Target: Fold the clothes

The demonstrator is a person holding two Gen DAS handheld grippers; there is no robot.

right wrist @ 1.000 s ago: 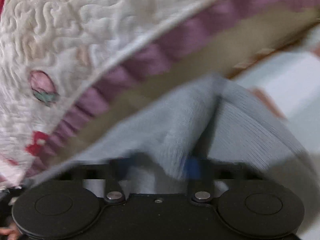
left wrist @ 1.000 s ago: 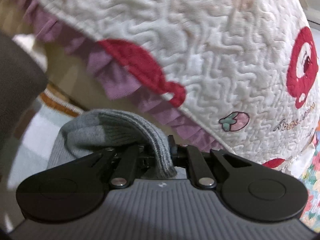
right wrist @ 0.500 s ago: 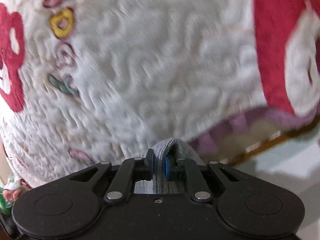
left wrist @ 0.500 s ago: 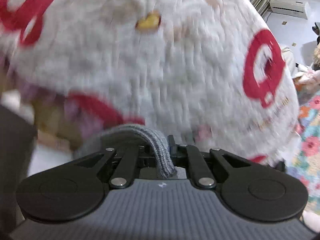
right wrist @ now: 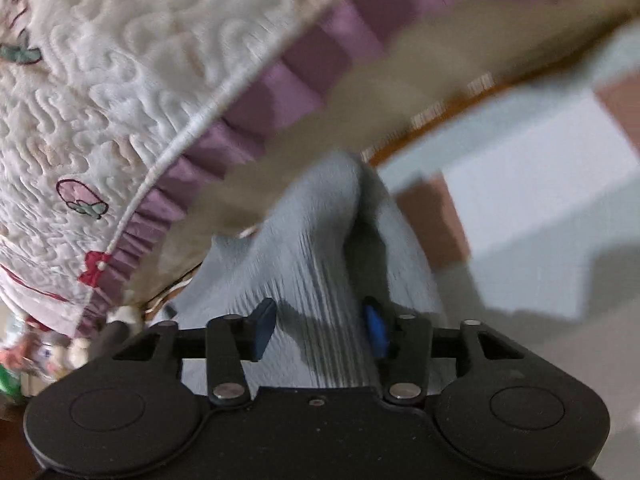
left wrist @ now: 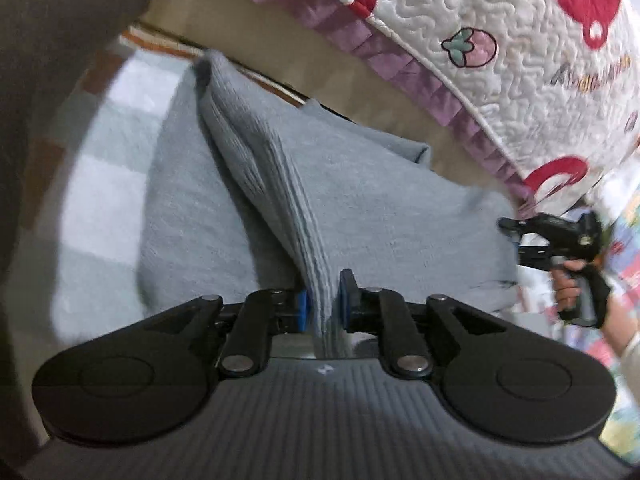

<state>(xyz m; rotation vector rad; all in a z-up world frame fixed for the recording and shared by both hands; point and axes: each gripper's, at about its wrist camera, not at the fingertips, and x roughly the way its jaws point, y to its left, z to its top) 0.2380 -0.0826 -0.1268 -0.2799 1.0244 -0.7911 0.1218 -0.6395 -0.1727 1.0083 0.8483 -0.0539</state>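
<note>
Beside the quilted bed, a grey sweater lies on the checked floor mat. Left claw opening, ribbed hem between its pads. Right claw spreading wide, hem loose between.

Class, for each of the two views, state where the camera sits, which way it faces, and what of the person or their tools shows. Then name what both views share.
Left wrist: sits on the left tool, facing down along its fingers at the grey knit garment; jaws opening, ribbed fold between them; the right tool and a hand show.
Right wrist: sits on the right tool, facing down at the same garment; jaws opening, fabric between.
Shared: garment, quilted cover, checked floor mat.
</note>
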